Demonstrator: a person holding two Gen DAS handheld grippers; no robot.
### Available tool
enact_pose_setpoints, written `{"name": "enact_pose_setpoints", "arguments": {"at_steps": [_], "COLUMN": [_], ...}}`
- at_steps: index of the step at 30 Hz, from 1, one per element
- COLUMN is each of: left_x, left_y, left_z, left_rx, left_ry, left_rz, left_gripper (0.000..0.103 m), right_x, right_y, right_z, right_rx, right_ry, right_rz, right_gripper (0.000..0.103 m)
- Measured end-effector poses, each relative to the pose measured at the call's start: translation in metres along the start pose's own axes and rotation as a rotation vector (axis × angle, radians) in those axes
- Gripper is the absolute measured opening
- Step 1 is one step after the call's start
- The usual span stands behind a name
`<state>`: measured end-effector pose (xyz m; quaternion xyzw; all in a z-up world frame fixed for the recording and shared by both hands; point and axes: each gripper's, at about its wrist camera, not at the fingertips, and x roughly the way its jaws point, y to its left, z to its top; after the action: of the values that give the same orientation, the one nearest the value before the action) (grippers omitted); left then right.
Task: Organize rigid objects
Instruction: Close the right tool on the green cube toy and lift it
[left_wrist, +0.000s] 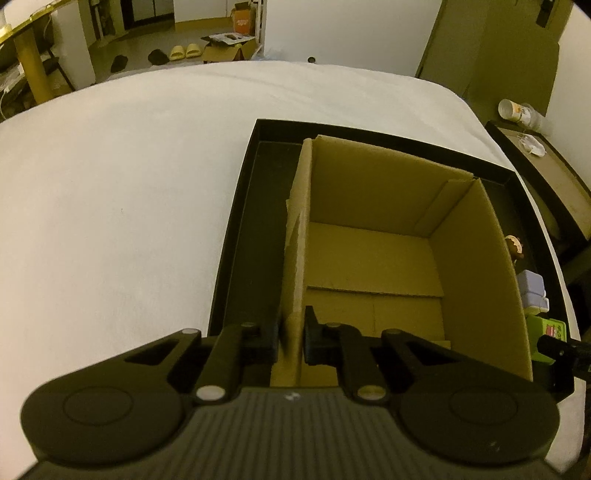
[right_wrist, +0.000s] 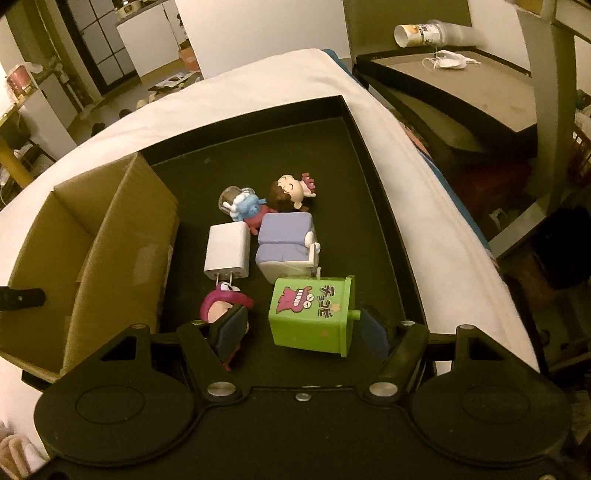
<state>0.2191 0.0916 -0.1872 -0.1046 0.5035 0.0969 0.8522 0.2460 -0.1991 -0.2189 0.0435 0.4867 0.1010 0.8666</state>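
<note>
My left gripper is shut on the left wall of an open, empty cardboard box that stands in a black tray. In the right wrist view, the tray holds a green cartoon toy box, a white charger, a purple-and-white block toy, a pink-hooded figure, a brown-haired figure and a blue figure. My right gripper is open, its pads on either side of the green toy box, with a gap on the left.
The tray lies on a white bed. A dark side table at the right carries a tipped cup and a face mask. Boxes and slippers lie on the floor beyond the bed.
</note>
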Motion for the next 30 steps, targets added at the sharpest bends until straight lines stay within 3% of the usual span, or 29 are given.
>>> {"name": "enact_pose_setpoints", "arguments": {"at_steps": [7, 11, 30], "left_x": [0.003, 0.004, 0.005], "left_y": [0.004, 0.010, 0.007], "left_z": [-0.002, -0.001, -0.004], "left_rx": [-0.021, -0.046, -0.024], "left_ry": [0.001, 0.007, -0.004], "left_rz": [-0.009, -0.030, -0.026], "left_gripper": [0.011, 0.011, 0.011], "right_x": [0.013, 0.017, -0.012], "right_y": [0.005, 0.007, 0.018], "right_z": [0.001, 0.001, 0.011], "right_rx": [-0.025, -0.044, -0.152], "right_ry": [0.006, 0.006, -0.073], "right_rz": [-0.043, -0.061, -0.038], "right_gripper": [0.066, 0.058, 0.056]}}
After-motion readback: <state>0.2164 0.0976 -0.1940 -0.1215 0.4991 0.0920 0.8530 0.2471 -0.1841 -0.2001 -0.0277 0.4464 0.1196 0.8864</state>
